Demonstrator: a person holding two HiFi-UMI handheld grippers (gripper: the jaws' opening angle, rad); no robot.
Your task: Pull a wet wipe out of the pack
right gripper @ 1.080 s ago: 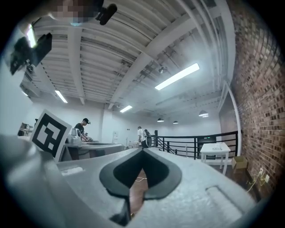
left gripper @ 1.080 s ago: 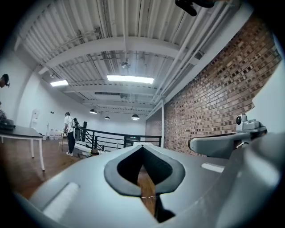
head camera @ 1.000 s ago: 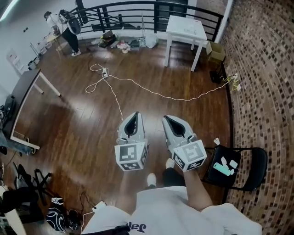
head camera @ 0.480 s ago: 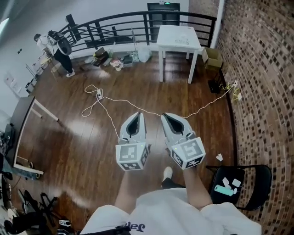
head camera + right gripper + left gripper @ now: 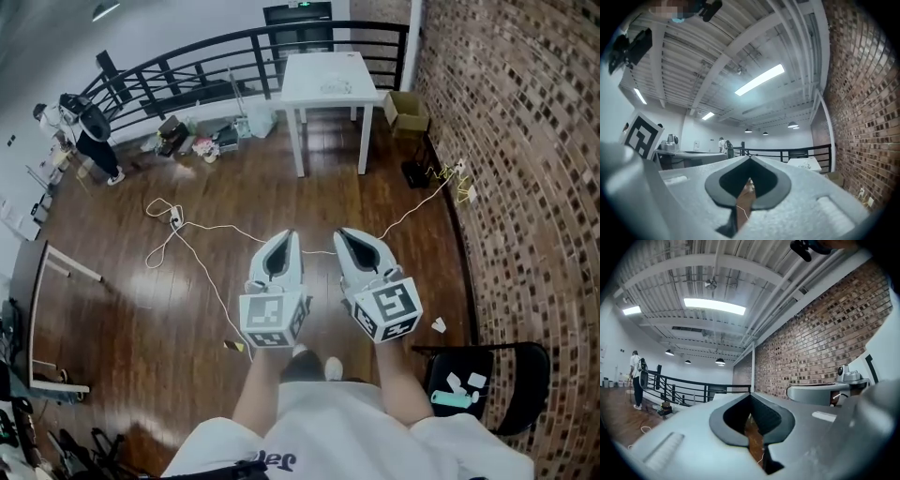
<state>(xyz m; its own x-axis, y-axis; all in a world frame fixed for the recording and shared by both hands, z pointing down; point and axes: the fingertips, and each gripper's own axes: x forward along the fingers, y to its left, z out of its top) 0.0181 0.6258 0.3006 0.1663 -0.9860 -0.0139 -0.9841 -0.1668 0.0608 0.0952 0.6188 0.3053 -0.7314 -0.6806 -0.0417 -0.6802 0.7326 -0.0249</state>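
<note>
No wet wipe pack can be made out for certain. A white table (image 5: 328, 73) stands ahead by the railing, with small pale items (image 5: 335, 86) on its top too small to identify. My left gripper (image 5: 286, 235) and right gripper (image 5: 343, 232) are held side by side above the wooden floor, pointing level toward that table. Both are shut with nothing between the jaws. In the left gripper view the left gripper's (image 5: 751, 395) tips meet. The right gripper view shows the right gripper's (image 5: 750, 158) tips together too, with the table (image 5: 802, 164) beyond at the right.
A white cable (image 5: 187, 232) snakes across the floor ahead. A black chair (image 5: 473, 380) with a teal bottle and white bits stands at lower right by the brick wall (image 5: 525, 169). A cardboard box (image 5: 405, 109) sits beside the table. A person (image 5: 82, 131) stands far left near the black railing (image 5: 187, 67).
The whole view has advanced toward the white table, which now looks nearer. The chair has slid toward the lower right. Both grippers keep their pose, shut and side by side.
</note>
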